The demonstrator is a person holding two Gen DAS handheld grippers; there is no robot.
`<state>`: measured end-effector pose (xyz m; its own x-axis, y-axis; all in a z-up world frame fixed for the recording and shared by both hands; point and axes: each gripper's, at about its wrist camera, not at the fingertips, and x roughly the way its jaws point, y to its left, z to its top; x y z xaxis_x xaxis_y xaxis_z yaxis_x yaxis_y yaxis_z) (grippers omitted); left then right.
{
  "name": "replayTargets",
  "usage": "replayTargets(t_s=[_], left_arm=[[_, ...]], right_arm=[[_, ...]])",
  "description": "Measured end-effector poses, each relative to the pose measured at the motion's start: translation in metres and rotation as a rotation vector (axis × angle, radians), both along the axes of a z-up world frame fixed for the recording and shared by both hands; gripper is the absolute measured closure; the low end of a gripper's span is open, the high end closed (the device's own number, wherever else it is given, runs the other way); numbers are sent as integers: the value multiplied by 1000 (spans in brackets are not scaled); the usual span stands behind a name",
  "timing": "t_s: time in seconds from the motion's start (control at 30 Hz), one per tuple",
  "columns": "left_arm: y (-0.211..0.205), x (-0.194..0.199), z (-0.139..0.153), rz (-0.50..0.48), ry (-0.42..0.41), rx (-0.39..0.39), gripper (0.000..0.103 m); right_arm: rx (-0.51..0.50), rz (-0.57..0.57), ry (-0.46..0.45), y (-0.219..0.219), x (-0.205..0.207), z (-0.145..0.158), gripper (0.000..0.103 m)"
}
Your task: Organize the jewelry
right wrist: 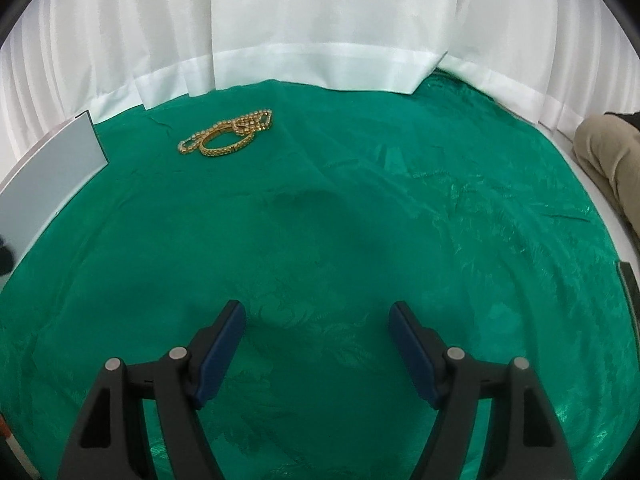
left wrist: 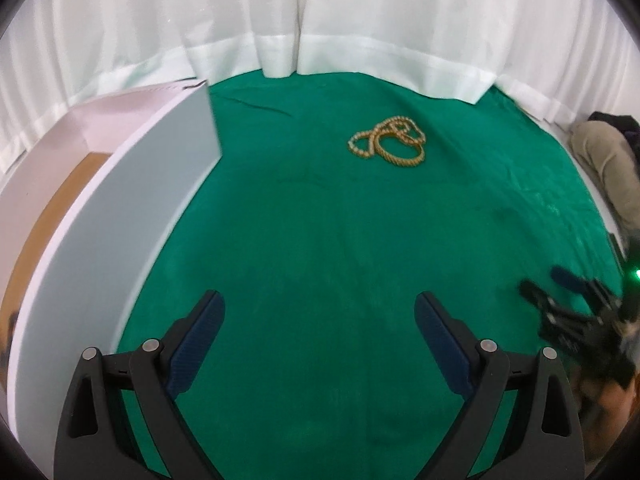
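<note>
Green cloth (right wrist: 360, 200) under both claws, left claw (left wrist: 320, 312) – right claw (right wrist: 318, 316) – wide open, empty

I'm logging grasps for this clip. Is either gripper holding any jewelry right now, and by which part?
Nothing is held. The left gripper and right gripper are open and empty; the gold jewelry lies untouched on the green cloth.

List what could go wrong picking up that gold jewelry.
1. The gold chain and bangle lie overlapped, so gripping one may drag the other along.
2. The green cloth is wrinkled; open fingers coming in low could pinch fabric.
3. The white box wall stands close; the left gripper could bump it.
</note>
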<state>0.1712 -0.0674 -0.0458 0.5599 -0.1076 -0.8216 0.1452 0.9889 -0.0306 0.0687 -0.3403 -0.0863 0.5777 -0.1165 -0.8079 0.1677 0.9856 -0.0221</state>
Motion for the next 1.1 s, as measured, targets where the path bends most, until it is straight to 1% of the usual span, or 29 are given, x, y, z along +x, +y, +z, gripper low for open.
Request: replayTargets(t_s=[0.17,0.3,0.4,0.47,0.5,0.57,0.67,0.73,0.77,0.8,0.83,0.87,0.9,0.93,0.97,1.07,1.1], left_arm=[[-19,51,-11,-36,-3,9,7],[-37,102,-22,-63,22,7,7],[-49,146,-23,-63,11,-7,7],[-57,165,-24,-69,-1,7,7],[-64,178,-28,-88,-3,25,7],[-70,192,-33,-100,-4,48,7],[-81,209,-51,-136,29,80,7],[-85,214,-64,-155,45,118,10],[-85,214,-68,-167,47,118,16],[-82,213,-67,-178,25,85,31],[-79,212,-66,-193,25,56,39],[-80,211,-65,-200,23,54,61],[-81,208,-63,-214,19,65,90],[-83,205,-63,-229,18,94,92],[-85,199,-63,-240,15,123,93],[-80,183,-63,-256,11,143,93],[-74,172,-62,-246,18,133,93]], right_arm=[[28,-25,-1,-5,-1,-1,27],[16,-22,6,-3,0,-2,26],[3,-22,12,0,0,-3,25],[-2,-22,14,0,0,-3,25],[-5,-22,16,1,0,-3,25],[-11,-22,19,1,0,-4,25],[-21,-21,24,1,2,-4,24],[-24,-22,25,2,1,-4,24],[-24,-22,24,1,1,-4,24],[-23,-22,24,1,1,-5,24],[-22,-22,24,1,1,-4,24],[-23,-22,24,0,2,-4,24],[-23,-22,25,0,2,-4,24],[-24,-22,25,0,2,-4,24],[-26,-23,26,0,2,-4,24],[-27,-24,26,0,3,-5,23],[-26,-24,26,0,3,-5,23]])
